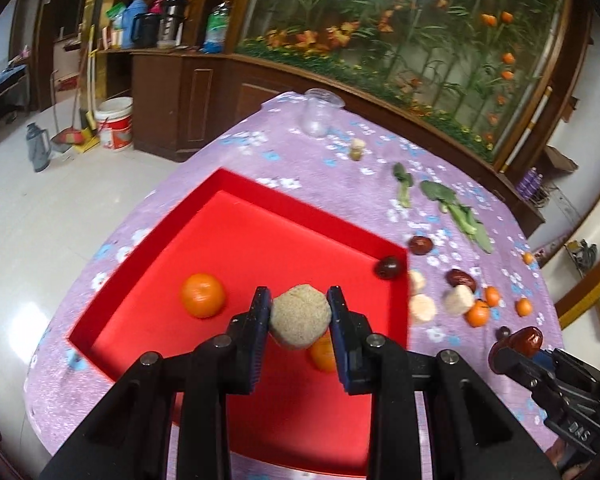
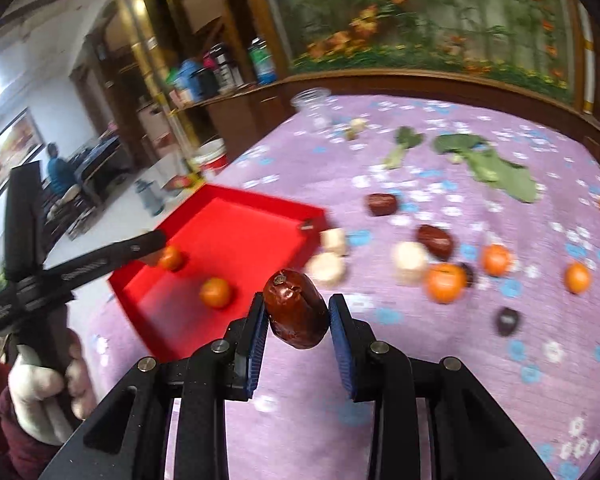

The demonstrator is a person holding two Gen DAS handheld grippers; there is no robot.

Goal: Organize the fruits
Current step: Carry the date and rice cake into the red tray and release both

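Above the red tray (image 1: 284, 240), the left gripper (image 1: 300, 312) pinches a beige chunk (image 1: 300, 316); beside the tray, the right gripper (image 2: 298, 316) pinches a red date (image 2: 296, 310).

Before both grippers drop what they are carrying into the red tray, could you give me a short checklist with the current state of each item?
1. Left gripper shut on the beige chunk: ok.
2. Right gripper shut on the red date: ok.
3. Beige chunk over the red tray: ok, tray floor shows beneath it.
4. Red date over the tray: not ok, purple tablecloth lies below it, the tray to its left.
5. Free floor in the tray: ok, only two oranges and a dark fruit at its corner.
6. Grippers clear of each other: cannot tell.
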